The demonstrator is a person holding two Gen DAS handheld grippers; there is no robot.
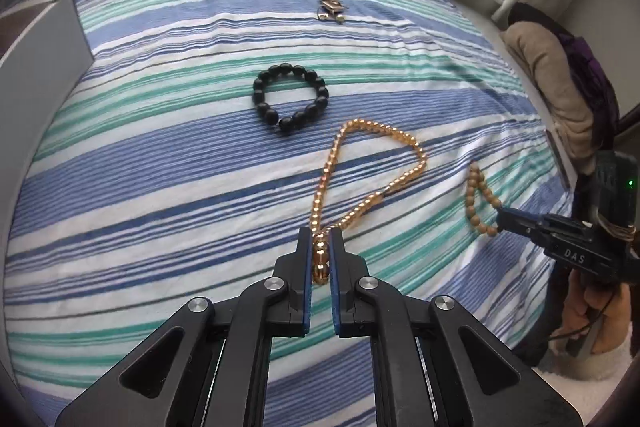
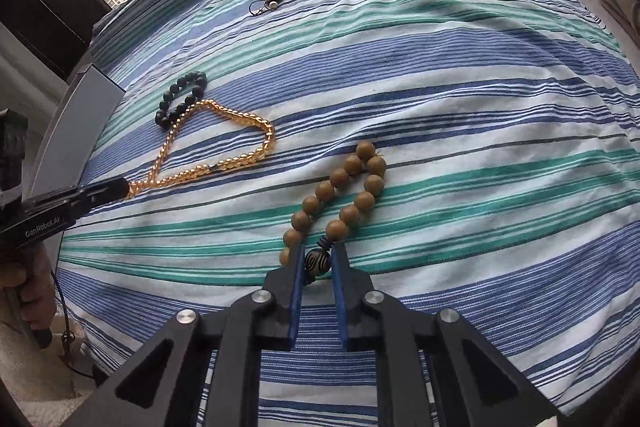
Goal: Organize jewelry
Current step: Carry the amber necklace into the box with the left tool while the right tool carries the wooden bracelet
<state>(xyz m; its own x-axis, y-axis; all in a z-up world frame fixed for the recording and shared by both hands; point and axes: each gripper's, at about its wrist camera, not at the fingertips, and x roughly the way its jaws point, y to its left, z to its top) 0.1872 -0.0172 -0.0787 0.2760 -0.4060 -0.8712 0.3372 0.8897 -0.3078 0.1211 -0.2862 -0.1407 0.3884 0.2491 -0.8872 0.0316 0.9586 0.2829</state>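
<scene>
Early stage. Left gripper (image 1: pixel 321 247) pinches amber strand (image 1: pixel 404 141); right gripper (image 2: pixel 318 261) pinches tan bracelet (image 2: pixel 362 203). Black bracelet (image 1: pixel 291 99), charm (image 1: pixel 331 7) untouched on bed (image 1: pixel 160 155).

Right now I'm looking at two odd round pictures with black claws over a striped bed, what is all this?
No robot here: a person holds hand tools, one in each hand, each with a wide-angle camera looking along its tongs. One picture is from the left tongs, shut on the amber necklace. The other is from the right tongs, shut on the dark carved bead of the tan bracelet. Each tool also shows in the other's picture. Lying loose on the striped bedspread: a black bracelet and, farther off, a small charm.
</scene>
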